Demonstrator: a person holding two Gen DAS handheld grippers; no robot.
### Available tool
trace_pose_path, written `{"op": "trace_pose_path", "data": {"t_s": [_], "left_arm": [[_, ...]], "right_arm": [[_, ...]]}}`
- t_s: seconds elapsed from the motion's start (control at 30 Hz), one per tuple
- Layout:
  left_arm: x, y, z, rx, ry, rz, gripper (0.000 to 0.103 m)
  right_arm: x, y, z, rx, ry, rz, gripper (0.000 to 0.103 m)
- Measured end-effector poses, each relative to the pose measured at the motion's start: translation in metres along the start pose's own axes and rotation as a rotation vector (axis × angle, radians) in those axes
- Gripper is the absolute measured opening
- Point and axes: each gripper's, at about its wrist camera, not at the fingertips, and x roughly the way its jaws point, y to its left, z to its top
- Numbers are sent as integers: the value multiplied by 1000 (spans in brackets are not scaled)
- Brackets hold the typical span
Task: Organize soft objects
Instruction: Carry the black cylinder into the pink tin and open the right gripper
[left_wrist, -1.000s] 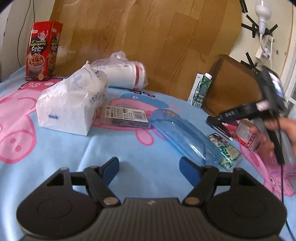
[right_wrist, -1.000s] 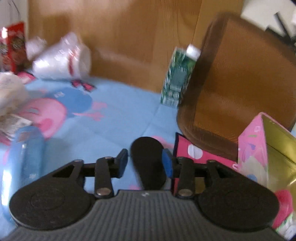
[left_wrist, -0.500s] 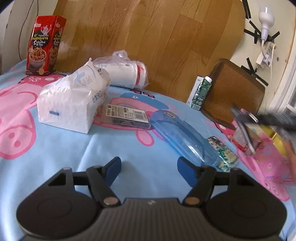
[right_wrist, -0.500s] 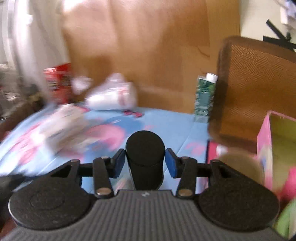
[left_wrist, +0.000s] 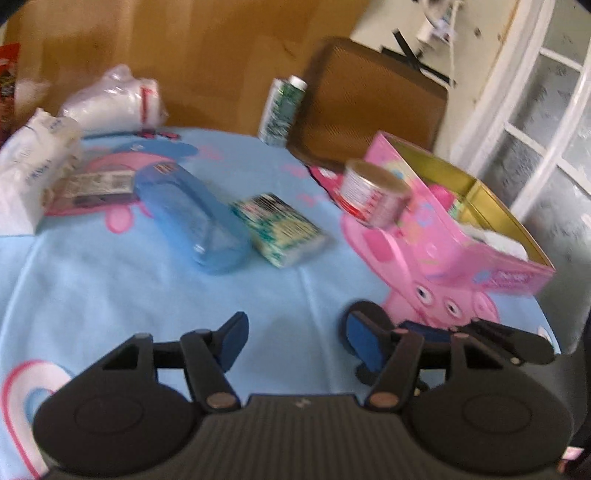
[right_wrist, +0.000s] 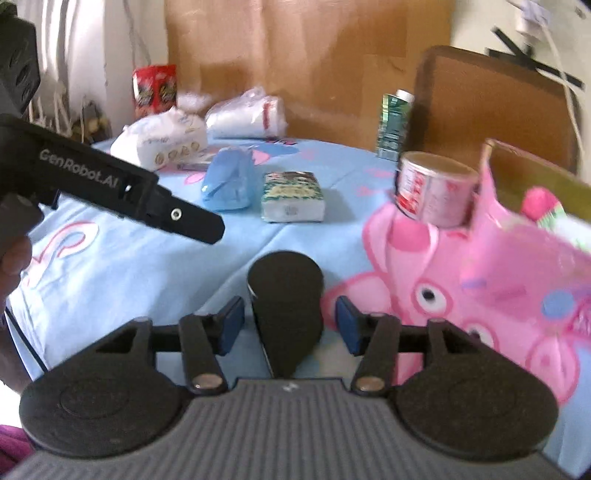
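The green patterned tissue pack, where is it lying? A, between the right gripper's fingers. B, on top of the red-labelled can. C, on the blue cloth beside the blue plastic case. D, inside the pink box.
C: the green patterned tissue pack lies flat on the blue cloth, right of the blue plastic case.

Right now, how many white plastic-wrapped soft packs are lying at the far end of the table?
2: a tissue pack at far left beside the blue case, and a white roll pack just behind it near the wooden board. Others may be hidden.
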Motion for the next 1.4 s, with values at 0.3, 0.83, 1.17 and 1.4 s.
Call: {"op": "trace_pose_path", "data": {"t_s": [0.3,0.83,1.17,1.4], "left_arm": [[29,-50,5,38,111,-113,42],[98,-192,88,325,10,-147,43],[99,-178,92,335,-37,-30,43],[82,-158,90,336,-84,38,44]], "right_arm": [[-22,-3,-18,66,-120,-2,41],[-31,-134,44,224,-261,-268,42],[-16,-174,34,317,-202,-545,55],[-48,-141,35,337,-355,-487,55]]}}
